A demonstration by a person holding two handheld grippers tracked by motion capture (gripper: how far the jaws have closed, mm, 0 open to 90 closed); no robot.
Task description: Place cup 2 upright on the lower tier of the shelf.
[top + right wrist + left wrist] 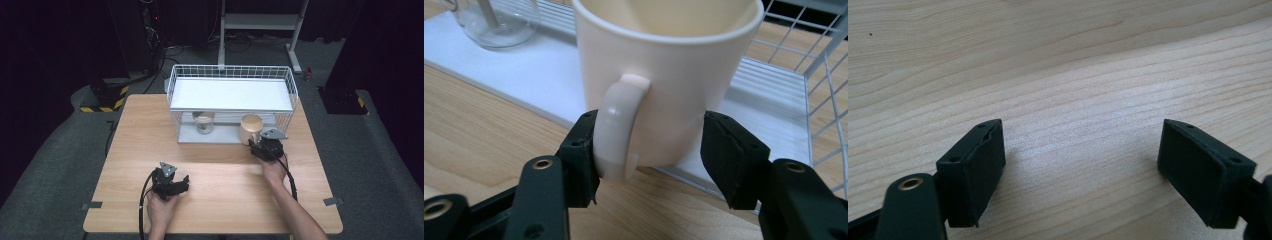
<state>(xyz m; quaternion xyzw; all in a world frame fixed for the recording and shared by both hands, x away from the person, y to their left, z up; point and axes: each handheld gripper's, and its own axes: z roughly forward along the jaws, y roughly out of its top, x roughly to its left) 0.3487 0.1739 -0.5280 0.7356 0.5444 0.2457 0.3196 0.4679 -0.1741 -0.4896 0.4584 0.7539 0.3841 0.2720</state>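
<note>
A cream mug (251, 127) stands at the front edge of the lower tier of a white wire rack (295, 95). In the right gripper view the mug (664, 75) is close up, its handle turned toward me. My right gripper (649, 145) has one jaw pressed on the handle and the other against the mug's wall, so it is shut on the mug. In the high view that gripper (257, 142) sits just in front of the rack. My left gripper (182, 184) rests low over the near table, and its jaws (1080, 155) stand wide apart over bare wood.
A clear glass jar (203, 121) stands on the rack's lower tier to the left of the mug and shows in the right gripper view (494, 22). The rack's upper shelf (230, 94) is a white board. The wooden table (225, 190) extends in front of the rack.
</note>
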